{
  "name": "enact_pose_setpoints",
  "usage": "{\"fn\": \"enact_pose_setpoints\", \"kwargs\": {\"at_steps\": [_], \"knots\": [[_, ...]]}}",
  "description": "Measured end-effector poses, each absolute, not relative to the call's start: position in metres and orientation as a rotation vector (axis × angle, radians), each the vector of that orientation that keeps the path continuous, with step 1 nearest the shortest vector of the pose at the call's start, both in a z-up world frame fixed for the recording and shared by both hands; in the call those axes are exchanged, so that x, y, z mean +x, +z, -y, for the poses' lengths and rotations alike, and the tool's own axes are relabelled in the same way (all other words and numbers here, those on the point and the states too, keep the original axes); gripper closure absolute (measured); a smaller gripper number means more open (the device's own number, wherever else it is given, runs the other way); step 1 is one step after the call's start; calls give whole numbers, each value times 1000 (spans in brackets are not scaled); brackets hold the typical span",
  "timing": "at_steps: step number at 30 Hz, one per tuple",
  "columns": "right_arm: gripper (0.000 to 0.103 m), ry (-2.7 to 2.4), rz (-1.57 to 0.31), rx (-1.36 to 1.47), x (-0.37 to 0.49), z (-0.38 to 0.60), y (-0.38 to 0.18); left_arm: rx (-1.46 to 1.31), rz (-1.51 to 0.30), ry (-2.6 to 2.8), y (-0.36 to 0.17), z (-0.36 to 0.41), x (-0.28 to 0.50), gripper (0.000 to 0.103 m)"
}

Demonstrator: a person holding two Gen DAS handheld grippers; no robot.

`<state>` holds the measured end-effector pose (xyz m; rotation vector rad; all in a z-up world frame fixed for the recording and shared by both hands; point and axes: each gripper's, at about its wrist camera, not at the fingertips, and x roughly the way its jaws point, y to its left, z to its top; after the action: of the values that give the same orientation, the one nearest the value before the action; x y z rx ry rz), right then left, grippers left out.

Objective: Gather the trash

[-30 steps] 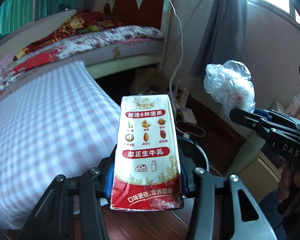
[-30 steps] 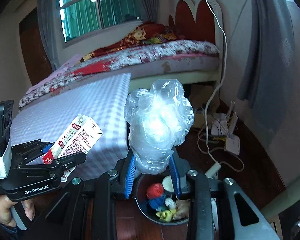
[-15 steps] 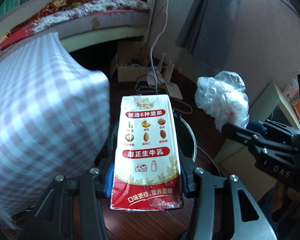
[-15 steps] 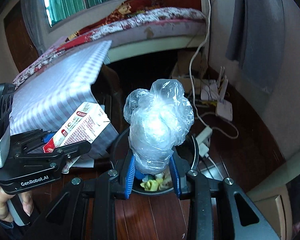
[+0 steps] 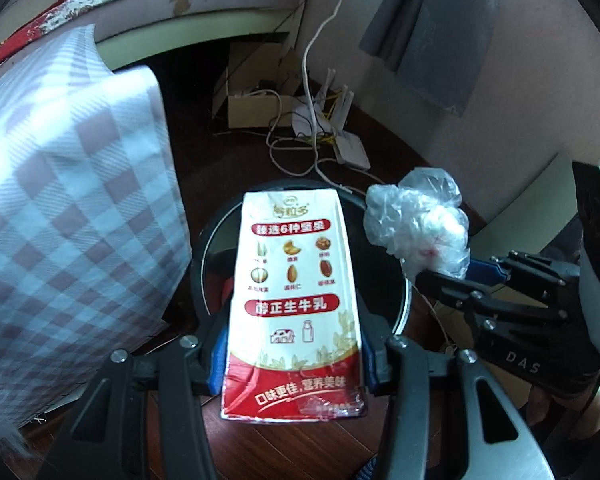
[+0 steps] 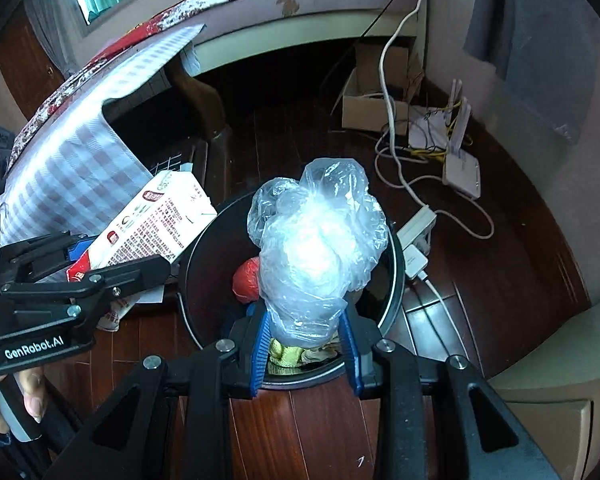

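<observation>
Both grippers tilt steeply down over the black bin (image 6: 396,280) at frame centre. The left gripper (image 5: 292,364) has its jaws clamped on a milk carton (image 5: 296,300) reading "醇正生牛乳"; the right gripper (image 6: 304,356), marked "DAS", pinches a crumpled clear plastic bag (image 6: 316,248).

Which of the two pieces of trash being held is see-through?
The crumpled plastic bag in the right gripper. The milk carton in the left gripper is opaque printed cardboard, red and white.
</observation>
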<state>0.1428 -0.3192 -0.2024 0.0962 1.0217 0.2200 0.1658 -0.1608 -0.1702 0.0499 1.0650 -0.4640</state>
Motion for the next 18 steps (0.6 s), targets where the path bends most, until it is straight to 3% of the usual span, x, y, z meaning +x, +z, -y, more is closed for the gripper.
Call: {"fn": "enact_pose_setpoints", "kwargs": {"at_steps": [2, 3, 4, 5, 7, 8, 10, 18], "knots": [[66, 241, -1045, 80, 150, 317, -210, 29, -1096, -474, -180, 165, 171, 50], [59, 232, -1072, 53, 155, 315, -218, 27, -1104, -463, -185, 165, 174, 46], [34, 177, -1106, 19, 158, 316, -228, 34, -1109, -425, -190, 164, 175, 25], [27, 157, -1113, 14, 158, 318, -233, 36, -1103, -398, -194, 162, 176, 11], [24, 136, -1114, 39, 154, 324, -238, 51, -1084, -347, -198, 155, 171, 4], [13, 127, -1114, 45, 152, 326, -239, 63, -1078, -324, -200, 150, 167, 3], [1, 117, -1098, 57, 148, 327, -238, 79, -1075, -291, -204, 143, 163, 3], [1, 94, -1081, 65, 143, 320, -232, 85, -1052, -235, -201, 123, 153, 2]]}}
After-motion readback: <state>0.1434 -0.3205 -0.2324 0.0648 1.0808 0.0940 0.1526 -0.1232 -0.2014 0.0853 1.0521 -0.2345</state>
